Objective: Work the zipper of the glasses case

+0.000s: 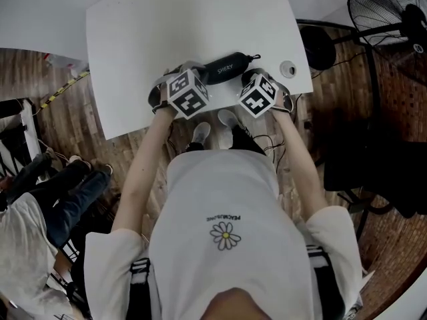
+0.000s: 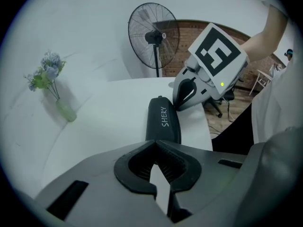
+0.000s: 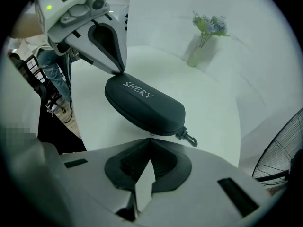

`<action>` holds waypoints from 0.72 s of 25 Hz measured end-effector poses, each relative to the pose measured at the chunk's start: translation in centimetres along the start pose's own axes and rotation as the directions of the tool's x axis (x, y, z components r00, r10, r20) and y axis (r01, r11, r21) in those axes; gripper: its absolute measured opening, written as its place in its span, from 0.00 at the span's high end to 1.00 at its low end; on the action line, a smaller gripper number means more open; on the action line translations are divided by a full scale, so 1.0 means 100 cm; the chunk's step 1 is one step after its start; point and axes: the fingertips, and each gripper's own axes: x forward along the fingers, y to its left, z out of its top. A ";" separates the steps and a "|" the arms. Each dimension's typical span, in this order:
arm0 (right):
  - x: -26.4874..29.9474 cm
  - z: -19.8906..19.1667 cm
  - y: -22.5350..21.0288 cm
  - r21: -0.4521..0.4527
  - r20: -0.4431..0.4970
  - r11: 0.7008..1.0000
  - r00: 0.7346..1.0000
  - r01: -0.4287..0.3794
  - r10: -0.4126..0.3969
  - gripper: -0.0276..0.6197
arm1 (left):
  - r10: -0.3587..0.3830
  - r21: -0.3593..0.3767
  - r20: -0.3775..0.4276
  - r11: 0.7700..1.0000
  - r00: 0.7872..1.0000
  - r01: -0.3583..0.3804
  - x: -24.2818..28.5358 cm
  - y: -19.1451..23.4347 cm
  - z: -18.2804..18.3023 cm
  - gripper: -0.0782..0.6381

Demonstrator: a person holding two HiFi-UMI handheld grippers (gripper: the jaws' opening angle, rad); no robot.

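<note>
A black glasses case [image 1: 225,67] marked SHERY lies near the front edge of the white table [image 1: 147,39]. My left gripper [image 1: 197,70] is shut, its tips touching the case's left end [image 3: 120,71]; whether they pinch anything I cannot tell. In the left gripper view the case [image 2: 163,119] runs away from my shut jaws, with the right gripper [image 2: 177,107] at its far end. My right gripper [image 3: 150,138] is shut on a small zipper pull [image 3: 150,135] at the near edge of the case [image 3: 144,105]. A black swivel clip [image 3: 187,137] hangs from that end.
A small round object [image 1: 288,69] sits near the table's right front corner. A vase of flowers [image 3: 206,32] stands at the back of the table. A floor fan [image 1: 390,12] stands to the right. Someone's legs [image 1: 60,192] are at lower left.
</note>
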 end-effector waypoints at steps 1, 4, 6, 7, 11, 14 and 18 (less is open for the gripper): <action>0.000 0.000 0.003 0.002 0.002 1.000 1.000 -0.006 0.006 0.95 | -0.010 -0.013 0.002 1.000 1.000 0.010 0.000 -0.001 0.000 0.87; -0.004 0.004 0.020 0.011 0.027 0.998 0.998 -0.060 0.060 0.95 | -0.011 -0.026 0.005 1.000 1.000 0.011 -0.001 -0.002 0.000 0.87; -0.007 0.014 0.036 -0.001 0.050 0.995 0.994 -0.097 0.097 0.95 | -0.008 -0.027 0.005 1.000 1.000 0.008 -0.001 -0.001 -0.001 0.87; -0.008 0.019 0.043 -0.006 0.061 0.994 0.992 -0.110 0.111 0.95 | -0.007 -0.031 0.007 1.000 1.000 0.007 0.000 0.000 -0.001 0.87; -0.007 0.044 0.072 -0.013 0.097 0.987 0.982 -0.160 0.161 0.95 | -0.010 -0.052 0.027 0.999 1.000 0.011 0.000 0.001 -0.001 0.87; -0.003 0.064 0.090 -0.020 0.116 0.981 0.974 -0.191 0.192 0.95 | -0.007 -0.053 0.032 0.999 0.999 0.009 -0.001 0.000 -0.001 0.87; -0.001 0.078 0.103 -0.019 0.148 0.978 0.966 -0.210 0.210 0.94 | -0.021 -0.062 0.044 0.998 0.999 0.023 -0.001 0.002 -0.001 0.87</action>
